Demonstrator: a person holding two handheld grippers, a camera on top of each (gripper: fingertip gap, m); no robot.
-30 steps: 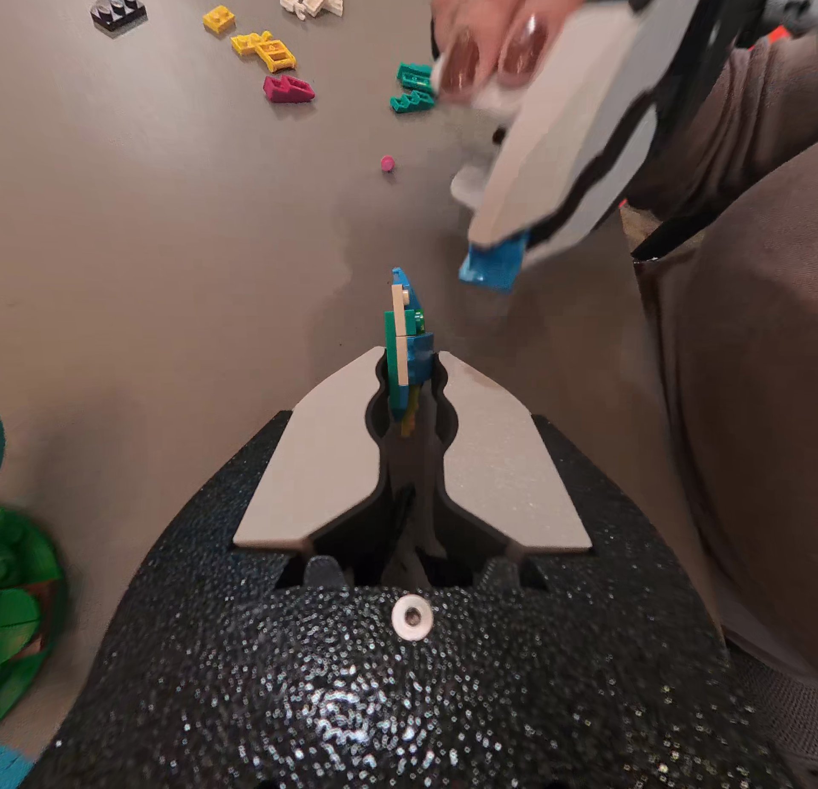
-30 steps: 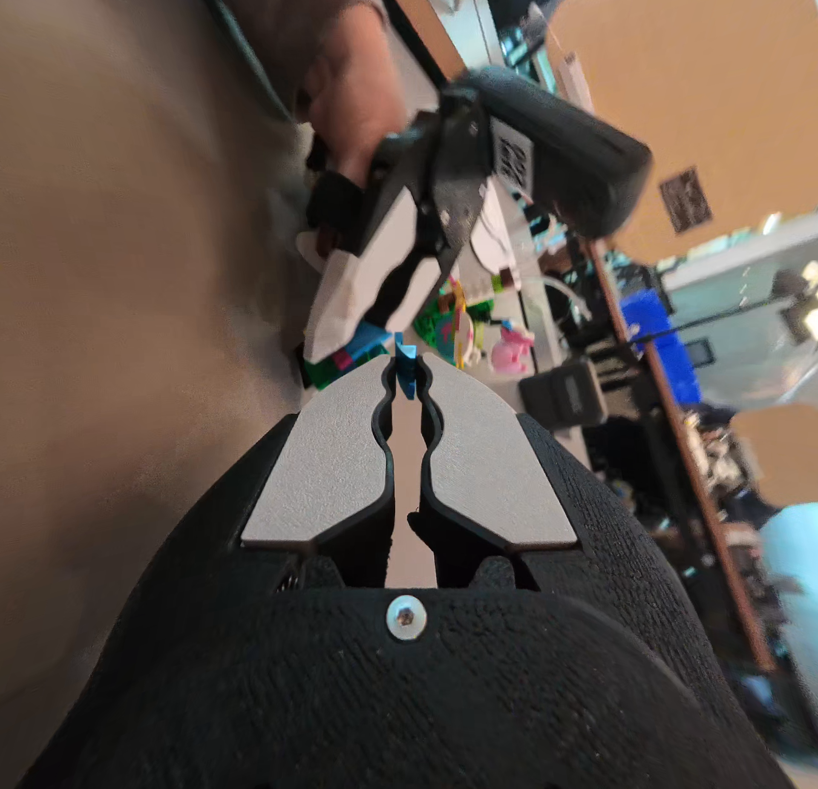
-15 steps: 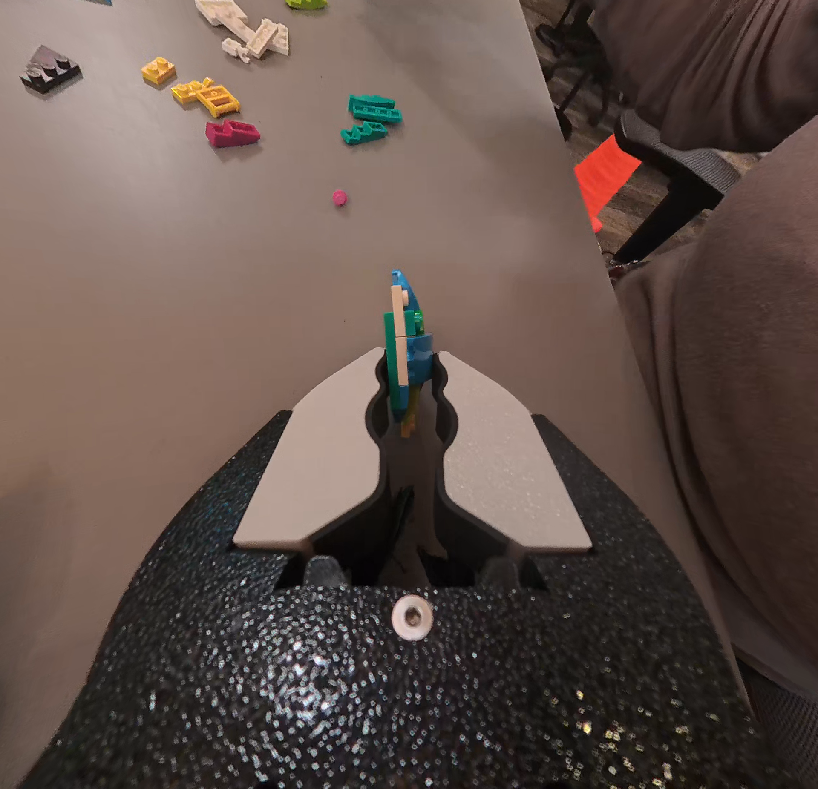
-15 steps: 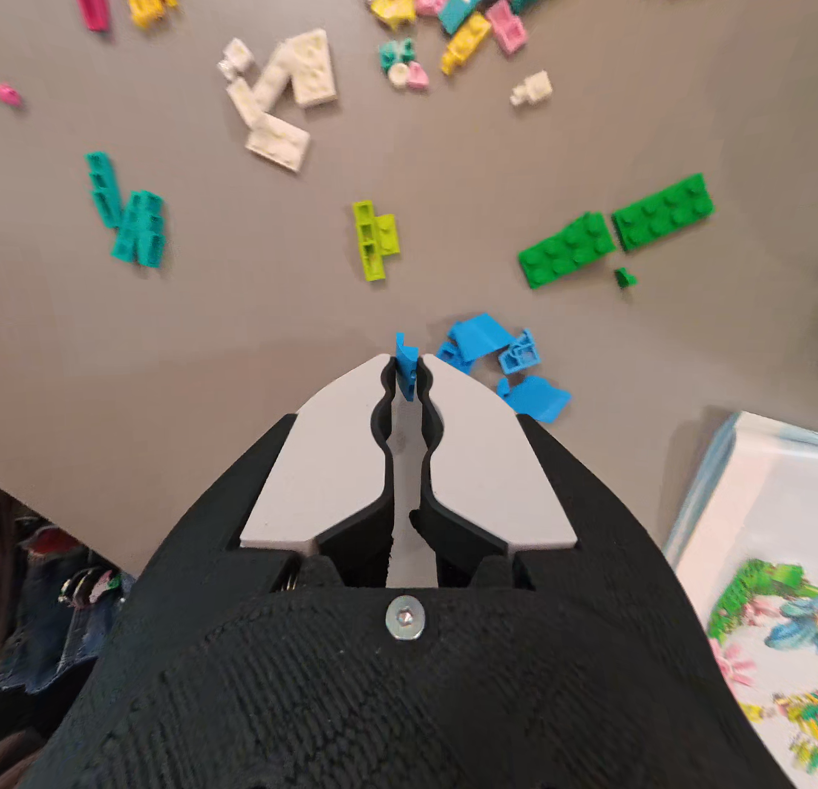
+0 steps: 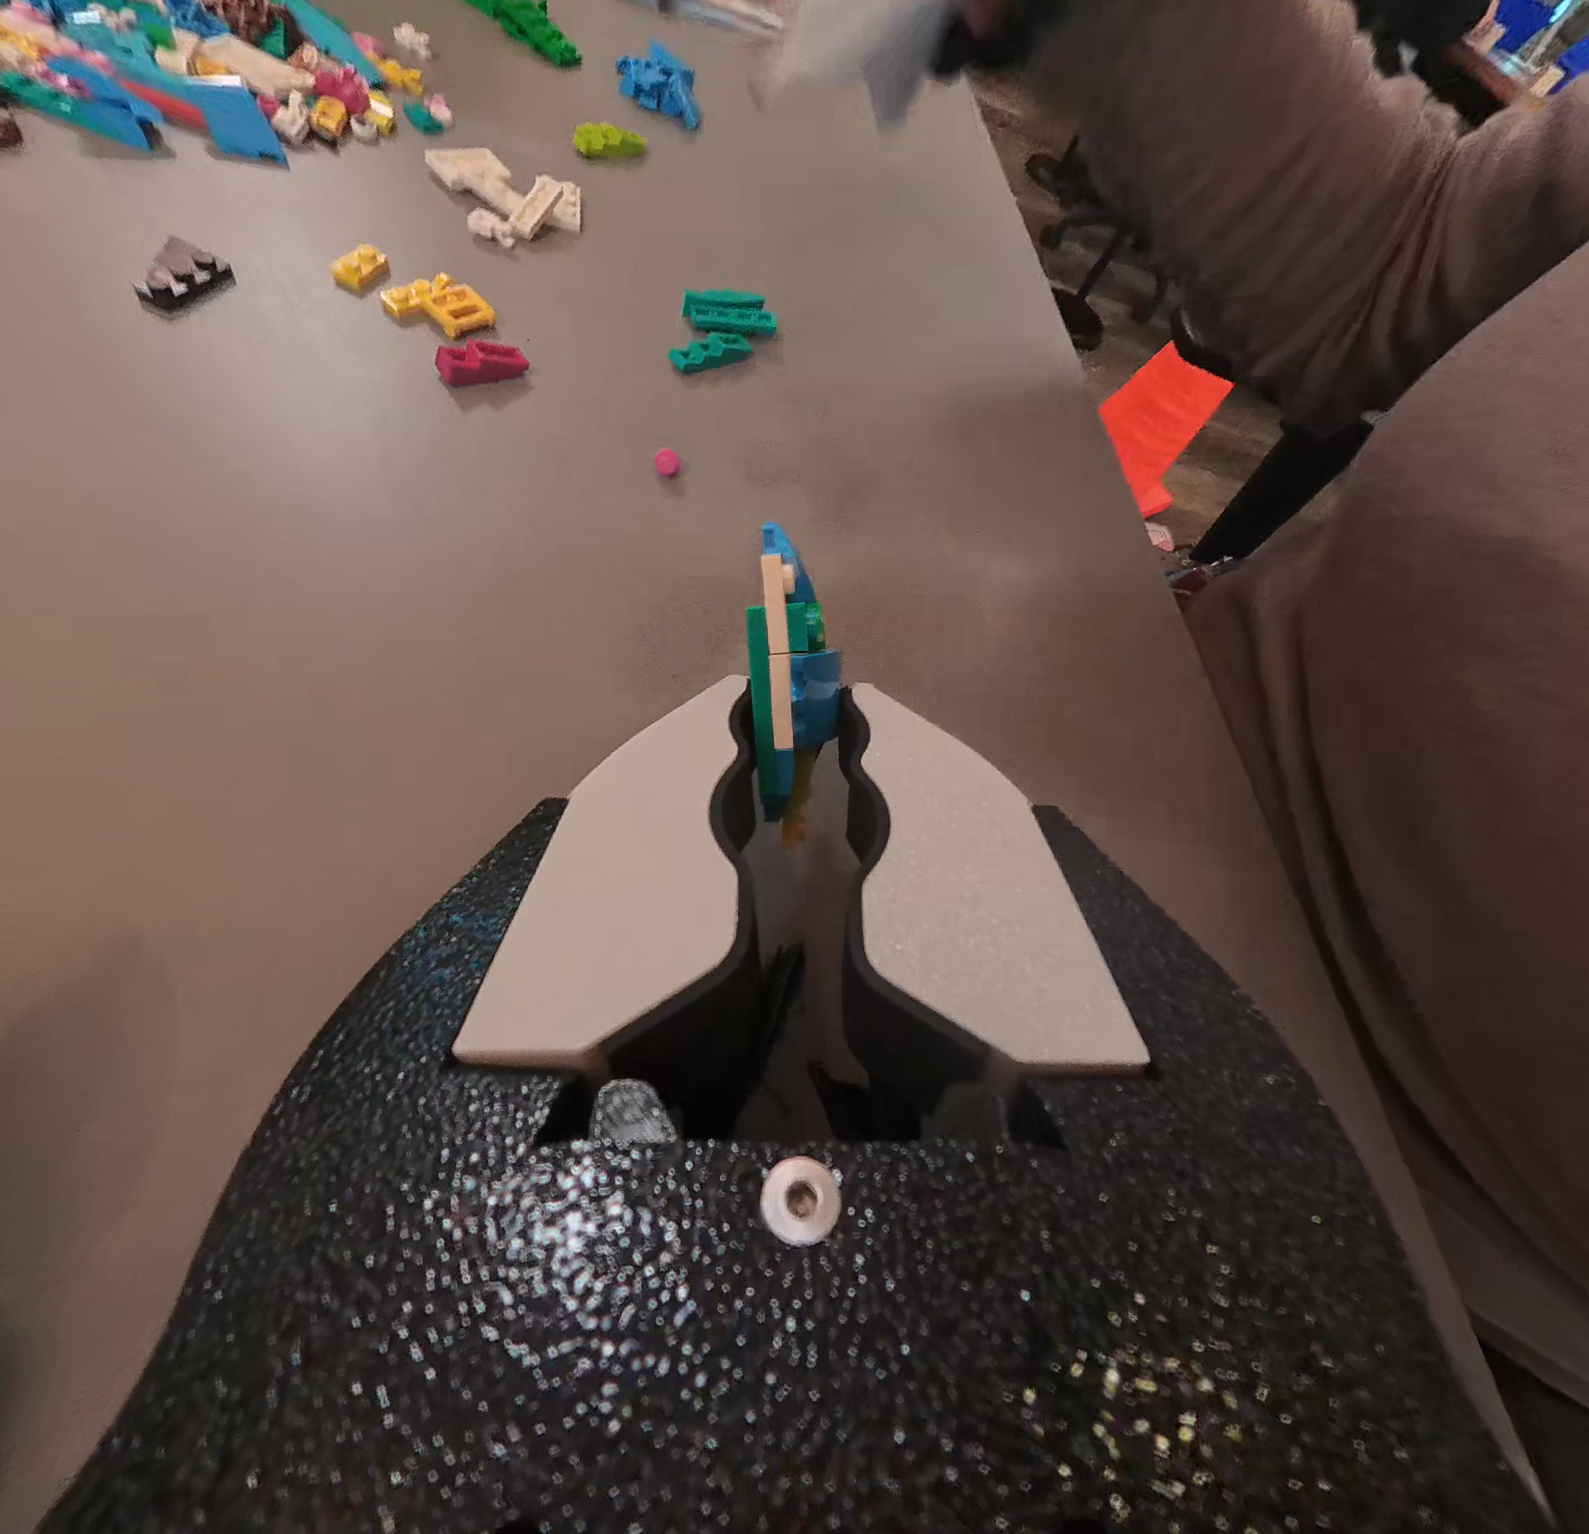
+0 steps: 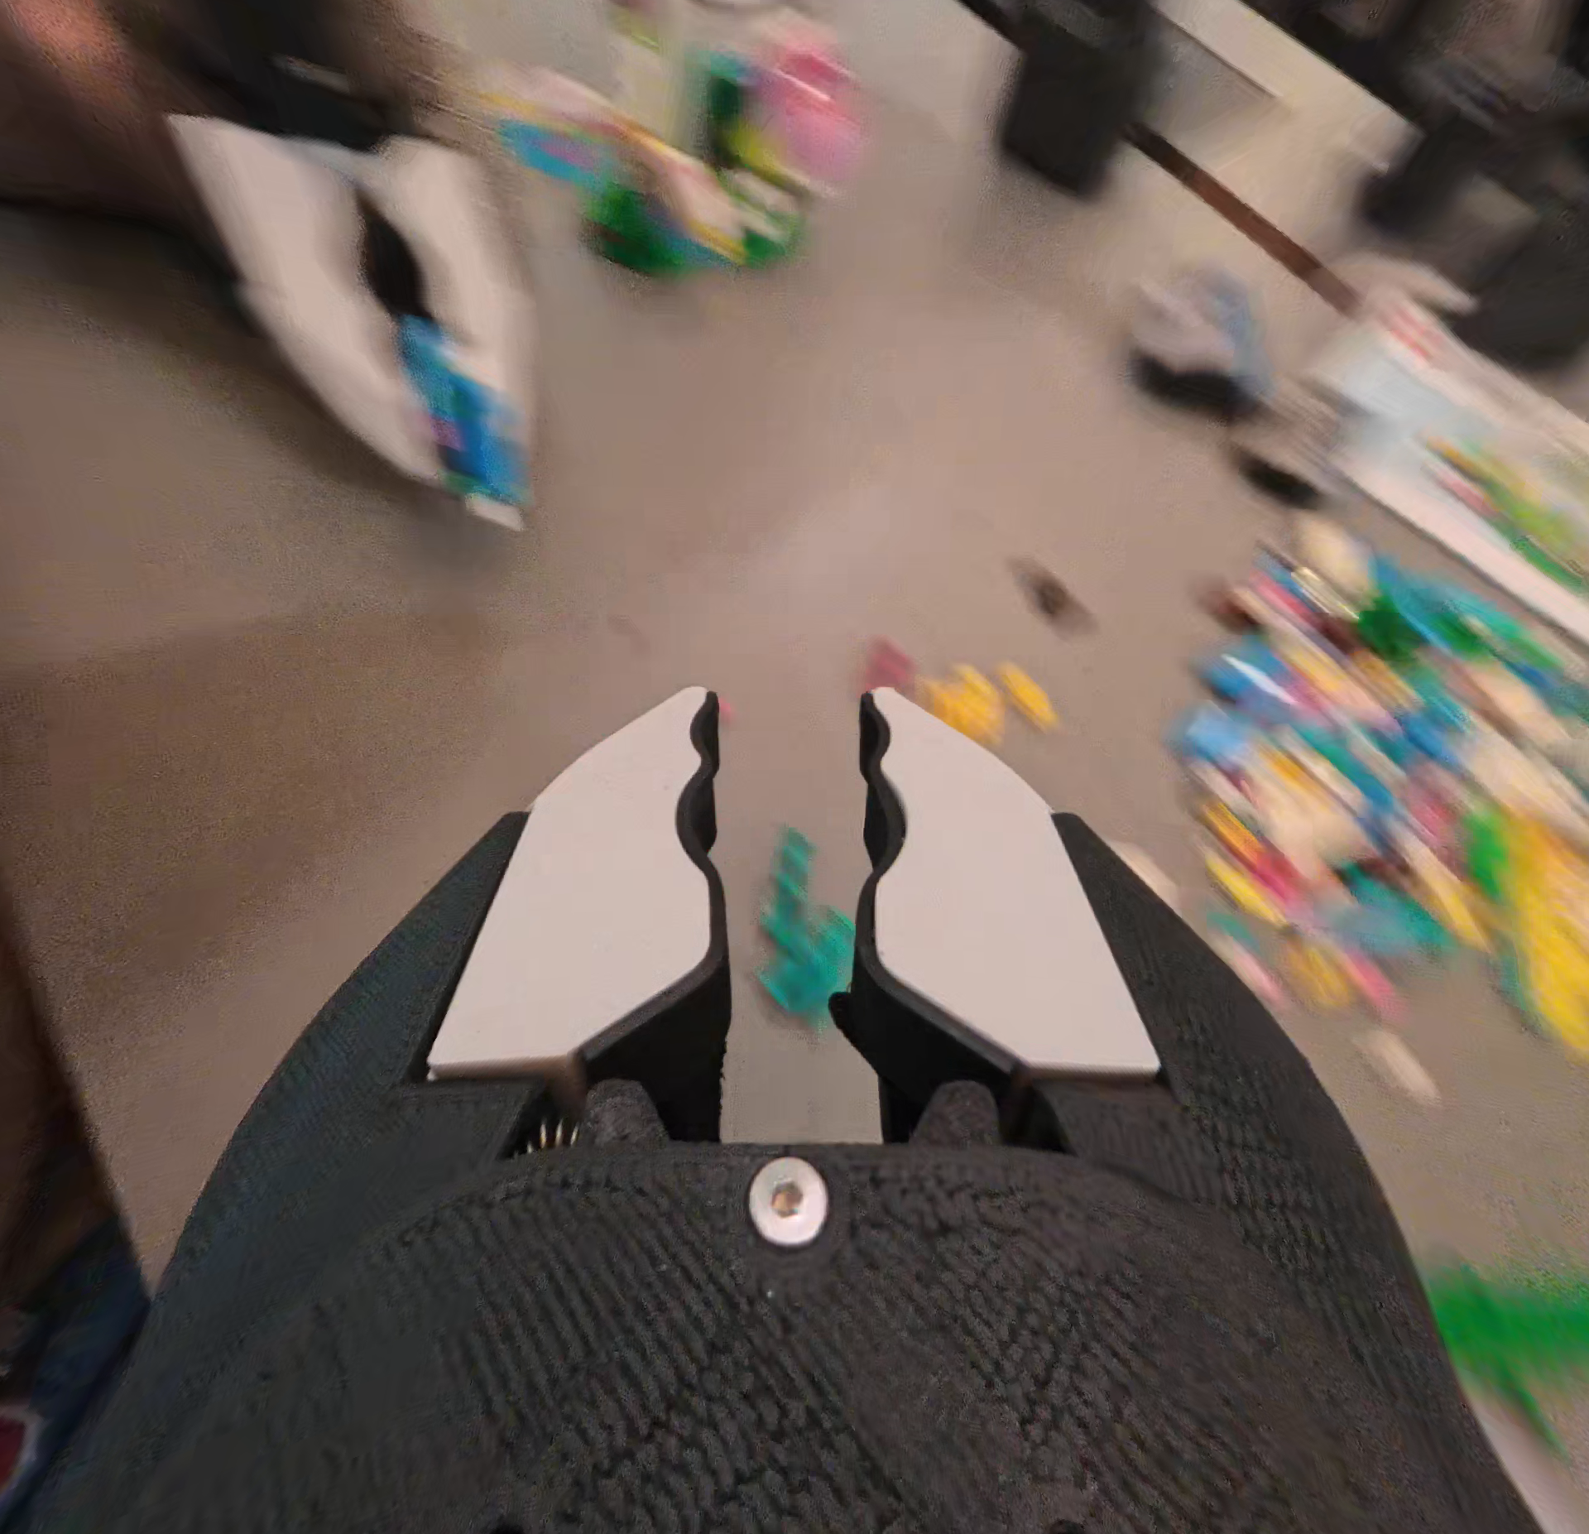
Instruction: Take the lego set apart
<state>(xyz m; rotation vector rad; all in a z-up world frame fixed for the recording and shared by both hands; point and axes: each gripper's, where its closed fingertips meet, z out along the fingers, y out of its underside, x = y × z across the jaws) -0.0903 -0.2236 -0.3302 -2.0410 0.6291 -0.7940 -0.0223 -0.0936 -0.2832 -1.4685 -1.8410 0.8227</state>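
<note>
My left gripper (image 5: 793,691) is shut on a small lego assembly (image 5: 789,658) of blue, teal, green and cream plates, held upright above the brown table (image 5: 344,590). In the blurred right wrist view that left gripper (image 6: 464,452) shows at upper left with the assembly (image 6: 473,426) in it. My right gripper (image 6: 784,701) is open and empty above the table. In the left wrist view it is a blur at the top (image 5: 868,39).
Loose pieces lie ahead: teal pieces (image 5: 727,327), a magenta piece (image 5: 480,362), yellow pieces (image 5: 438,301), cream plates (image 5: 516,194), a blue heap (image 5: 660,82), a dark piece (image 5: 182,271), a pink stud (image 5: 667,462). A big mixed pile (image 5: 146,56) lies far left. The table edge (image 5: 1118,495) runs on the right.
My right gripper has opened and let go of the small blue piece, then swung away from the blue heap towards the left gripper. The left gripper still holds the assembly.
</note>
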